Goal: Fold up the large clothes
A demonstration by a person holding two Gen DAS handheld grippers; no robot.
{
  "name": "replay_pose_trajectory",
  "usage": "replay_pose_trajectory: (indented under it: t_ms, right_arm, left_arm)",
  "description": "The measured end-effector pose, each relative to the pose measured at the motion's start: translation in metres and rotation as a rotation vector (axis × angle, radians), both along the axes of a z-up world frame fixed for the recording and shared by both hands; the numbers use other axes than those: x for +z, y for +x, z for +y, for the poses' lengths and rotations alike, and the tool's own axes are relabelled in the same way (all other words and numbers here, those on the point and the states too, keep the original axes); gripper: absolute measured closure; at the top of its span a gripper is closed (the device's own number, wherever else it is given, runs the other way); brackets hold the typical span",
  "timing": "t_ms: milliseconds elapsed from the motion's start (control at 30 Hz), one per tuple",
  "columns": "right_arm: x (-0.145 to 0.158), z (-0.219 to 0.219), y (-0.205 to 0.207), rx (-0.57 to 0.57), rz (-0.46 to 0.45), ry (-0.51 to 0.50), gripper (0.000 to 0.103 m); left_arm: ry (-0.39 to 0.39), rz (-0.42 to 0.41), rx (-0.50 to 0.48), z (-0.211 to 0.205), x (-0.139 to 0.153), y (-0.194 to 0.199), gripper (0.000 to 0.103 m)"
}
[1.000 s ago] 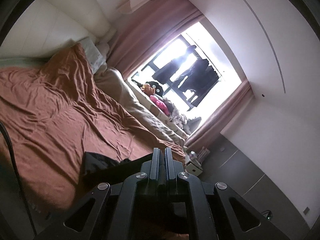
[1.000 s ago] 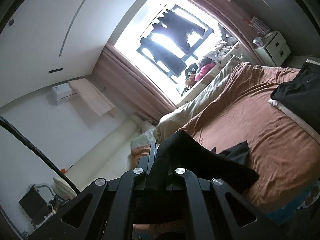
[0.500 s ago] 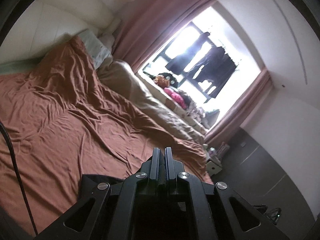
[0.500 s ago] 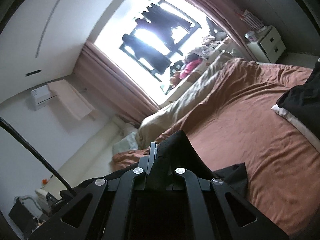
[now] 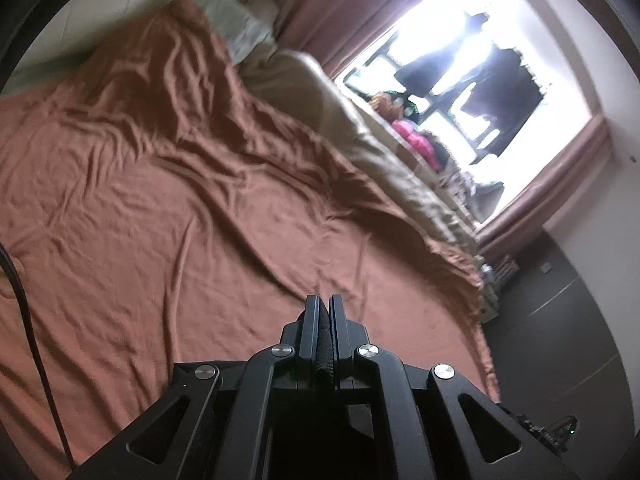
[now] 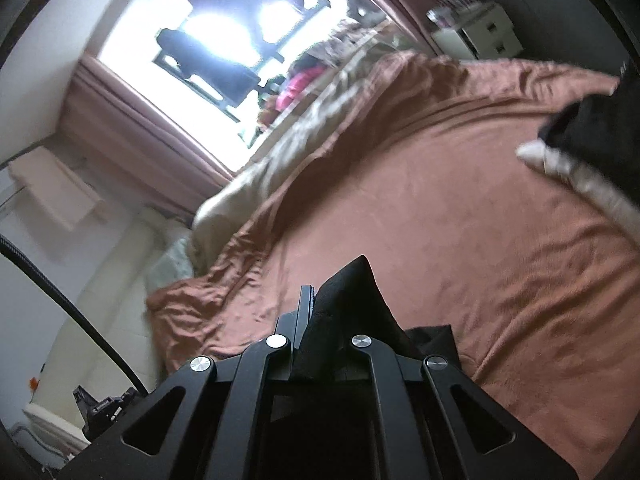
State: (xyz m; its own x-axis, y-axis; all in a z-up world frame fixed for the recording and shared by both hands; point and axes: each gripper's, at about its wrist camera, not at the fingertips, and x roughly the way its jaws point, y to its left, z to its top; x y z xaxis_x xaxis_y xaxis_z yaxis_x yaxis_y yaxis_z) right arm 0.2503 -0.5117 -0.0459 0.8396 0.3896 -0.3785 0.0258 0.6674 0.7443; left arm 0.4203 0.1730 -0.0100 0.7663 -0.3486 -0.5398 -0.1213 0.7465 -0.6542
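Observation:
I hold a black garment between both grippers above a bed with a rust-brown sheet [image 5: 168,208]. My left gripper [image 5: 324,308] is shut on a thin edge of the black garment [image 5: 323,356], most of which hangs hidden below it. My right gripper [image 6: 316,300] is shut on a bunched corner of the same black garment [image 6: 352,300], which sticks up past the fingertips and trails down to the right. The brown sheet also shows in the right wrist view [image 6: 460,208].
A beige duvet [image 5: 360,128] lies along the window side of the bed. A stack of black and white folded clothes [image 6: 592,148] sits at the bed's right edge. A white drawer unit [image 6: 480,32] and dark wardrobe [image 5: 560,320] stand beyond the bed.
Both grippers have tilted down towards the bed and moved lower, keeping hold of the black garment. The ceiling has left view and the sheet fills more of both views.

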Motion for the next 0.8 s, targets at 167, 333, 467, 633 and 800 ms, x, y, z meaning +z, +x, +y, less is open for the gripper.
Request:
replay_pose_trajectory:
  t_ms: [167, 333, 467, 633, 800]
  right_arm:
    - [-0.010, 0.010, 0.024, 0.009, 0.075, 0.022, 0.101]
    - [0.000, 0.009, 0.035, -0.050, 0.120, -0.036, 0.041]
    - [0.018, 0.006, 0.021, -0.076, 0.099, -0.067, 0.008]
    - [0.032, 0.005, -0.006, -0.055, 0.129, -0.106, 0.008]
    - [0.030, 0.000, -0.039, -0.039, 0.160, -0.168, 0.008]
  left_arm:
    - [0.009, 0.082, -0.027, -0.012, -0.037, 0.025, 0.098]
    - [-0.022, 0.140, -0.039, -0.015, -0.058, 0.039, 0.061]
    - [-0.018, 0.107, -0.006, -0.008, -0.049, 0.028, 0.011]
    - [0.033, 0.121, -0.020, -0.001, -0.039, 0.002, 0.011]
    - [0.087, 0.164, -0.035, 0.005, -0.044, -0.032, 0.011]
